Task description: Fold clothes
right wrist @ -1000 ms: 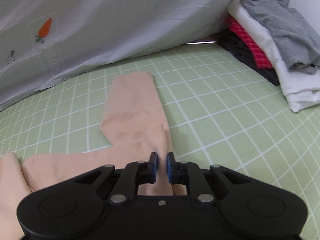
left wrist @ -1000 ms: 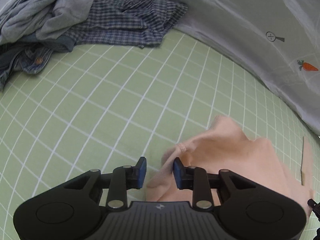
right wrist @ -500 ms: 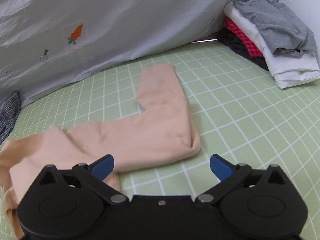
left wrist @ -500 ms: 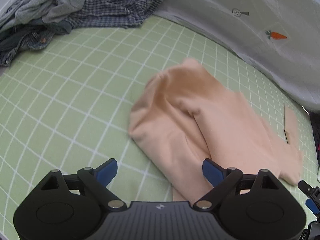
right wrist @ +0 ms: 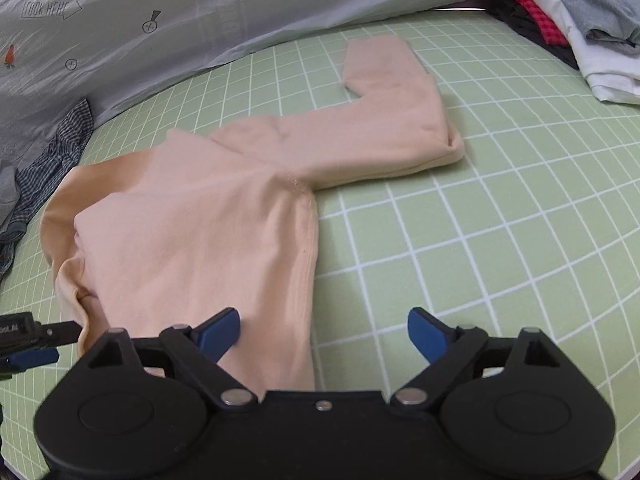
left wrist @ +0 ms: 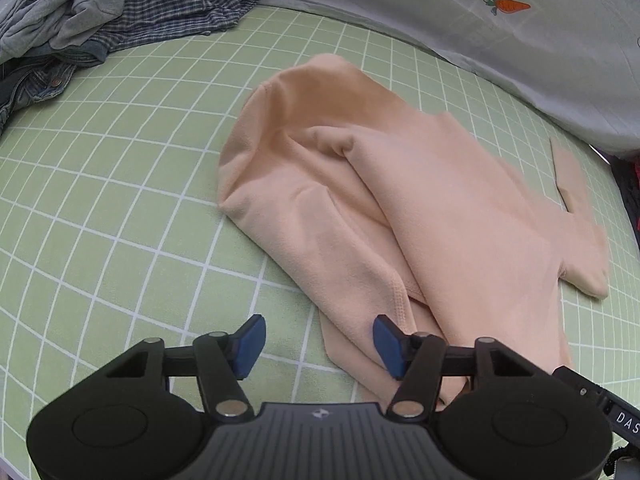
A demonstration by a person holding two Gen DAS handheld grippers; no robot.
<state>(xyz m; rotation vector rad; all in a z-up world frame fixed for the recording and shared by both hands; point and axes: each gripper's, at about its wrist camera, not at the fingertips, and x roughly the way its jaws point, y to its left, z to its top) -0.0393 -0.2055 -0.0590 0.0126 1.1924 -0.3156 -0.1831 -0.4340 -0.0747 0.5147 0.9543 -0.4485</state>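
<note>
- At the far left, an unfolded heap point(left wrist: 100, 12) of grey, checked and denim clothes waits by the back edge of the green gridded bed sheet point(left wrist: 120, 184). It is well apart from your work; leave it for later.
- Your left gripper point(left wrist: 318, 344) hovers low over the near left corner of the peach long-sleeved top point(left wrist: 400, 208). Its fingers point(left wrist: 250, 344) stand apart and are closing, with a lower edge of the fabric between them but nothing pressed yet.
- The top lies on the sheet, half-arranged: the left side of the body is already doubled over itself in a soft rumpled fold, so I judge you are between folds, re-gripping rather than carrying.
- Your right gripper point(right wrist: 324, 334) sits over the top's near right edge point(right wrist: 308, 280). Its fingers stand wide and are easing inward; the left pad lies over the cloth and the right pad over bare sheet, so the hem runs between them, ungripped.
- One sleeve point(right wrist: 392, 120) stretches out to the right and bends away toward the pale carrot-print cover point(right wrist: 200, 20).
- The next move probably calls for pinching both near corners through all layers, or bringing that sleeve across the body first. Smooth the bunched left fold as you go.
- At the far right, a finished stack of folded clothes point(right wrist: 580, 20) marks where this piece should likely end up.
</note>
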